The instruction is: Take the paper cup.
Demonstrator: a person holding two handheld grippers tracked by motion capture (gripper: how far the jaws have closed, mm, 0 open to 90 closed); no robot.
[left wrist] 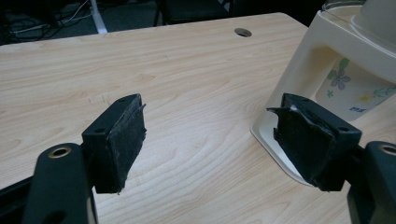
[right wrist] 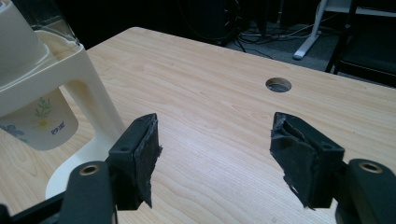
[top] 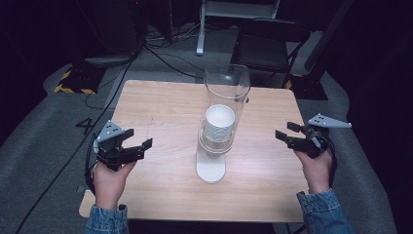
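A cup dispenser stands mid-table: a clear tube (top: 227, 85) on a cream stand (top: 211, 168) holding a stack of white paper cups (top: 219, 122). A flower-printed cup (left wrist: 352, 91) hangs out of its bottom, also visible as the cup (right wrist: 39, 123) in the right gripper view. My left gripper (top: 137, 138) hovers open over the table's left side, jaws pointing at the dispenser, nothing between them. My right gripper (top: 287, 132) is open at the table's right side, likewise pointing inward and empty. The left gripper (left wrist: 210, 135) has the stand's base (left wrist: 275, 149) just beyond its right jaw.
The wooden table (top: 165, 107) has a round cable hole (right wrist: 278, 85) near its far edge. Behind the table are a dark chair (top: 265, 46), a white stand leg (top: 200, 29) and cables on the grey floor (top: 29, 131).
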